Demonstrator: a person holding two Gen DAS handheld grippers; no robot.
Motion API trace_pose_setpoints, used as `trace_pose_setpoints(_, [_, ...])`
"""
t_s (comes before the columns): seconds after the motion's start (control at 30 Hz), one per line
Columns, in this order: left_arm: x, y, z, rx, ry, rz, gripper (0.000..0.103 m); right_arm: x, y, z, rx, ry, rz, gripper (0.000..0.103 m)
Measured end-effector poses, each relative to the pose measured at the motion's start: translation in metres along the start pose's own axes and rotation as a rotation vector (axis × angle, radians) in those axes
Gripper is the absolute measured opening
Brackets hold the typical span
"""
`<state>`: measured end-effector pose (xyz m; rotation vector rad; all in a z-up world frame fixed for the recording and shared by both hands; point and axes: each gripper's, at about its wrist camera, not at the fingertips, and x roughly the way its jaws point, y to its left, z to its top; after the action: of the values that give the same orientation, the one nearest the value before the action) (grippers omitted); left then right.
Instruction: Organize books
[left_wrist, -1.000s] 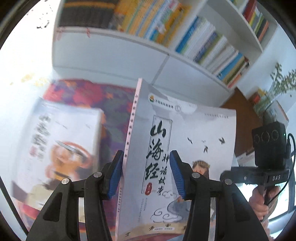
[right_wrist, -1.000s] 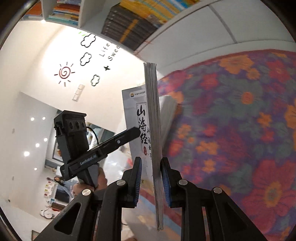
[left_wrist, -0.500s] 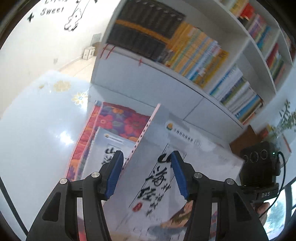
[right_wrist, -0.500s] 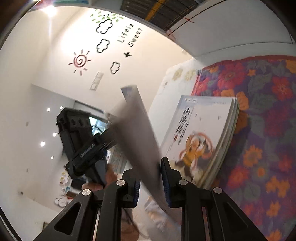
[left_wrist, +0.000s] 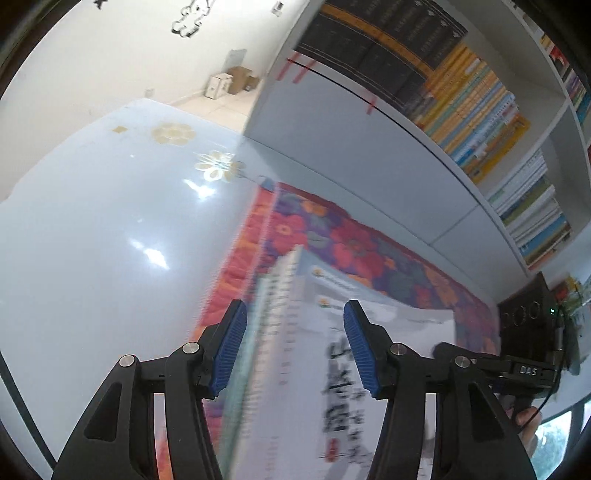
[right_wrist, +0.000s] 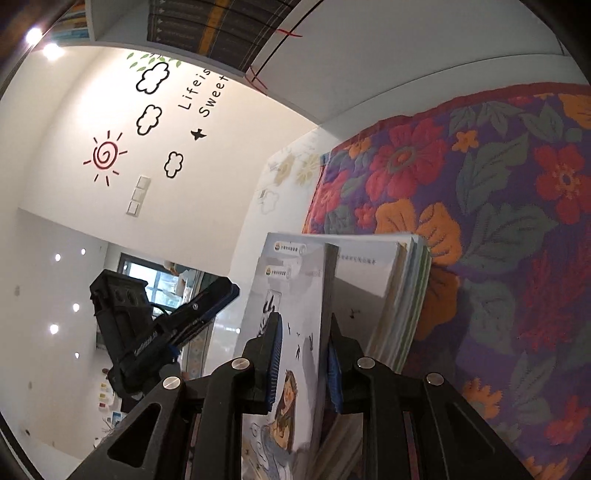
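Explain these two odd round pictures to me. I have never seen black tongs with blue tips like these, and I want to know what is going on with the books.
No robot here: a person holds a hand-held two-finger gripper in each hand, and each gripper carries a wide-angle camera looking along its fingers. One picture is from the left gripper, the other from the right gripper; each view also catches the other tool.

Books lie stacked on a flowered cloth over a glossy white table, with a white bookshelf behind.

The right gripper is clamped on the edge of a white illustrated book, bringing it over the stack. The left gripper's jaws have just been opening; that book lies between its blue pads, which do not press on it.
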<state>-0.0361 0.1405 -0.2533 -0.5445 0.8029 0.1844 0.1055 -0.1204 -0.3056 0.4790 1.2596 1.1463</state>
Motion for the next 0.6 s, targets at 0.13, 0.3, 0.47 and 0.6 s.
trace_pose_setpoints(0.13, [-0.018, 0.018, -0.013, -0.019, 0.011, 0.036, 0.052, -0.008, 0.009, -0.009, -0.079, -0.036, -0.069, 0.024])
trace_pose_setpoints(0.3, [-0.050, 0.022, -0.044, 0.003, 0.027, 0.110, 0.055, -0.005, 0.018, -0.012, -0.159, -0.042, -0.169, 0.028])
trace_pose_setpoints(0.47, [-0.076, 0.007, -0.077, 0.060, 0.039, 0.202, 0.062, -0.007, 0.021, -0.015, -0.212, -0.065, -0.261, 0.028])
trace_pose_setpoints(0.6, [-0.088, -0.005, -0.107, 0.100, 0.064, 0.214, 0.070, -0.011, 0.022, -0.020, -0.221, -0.062, -0.326, 0.029])
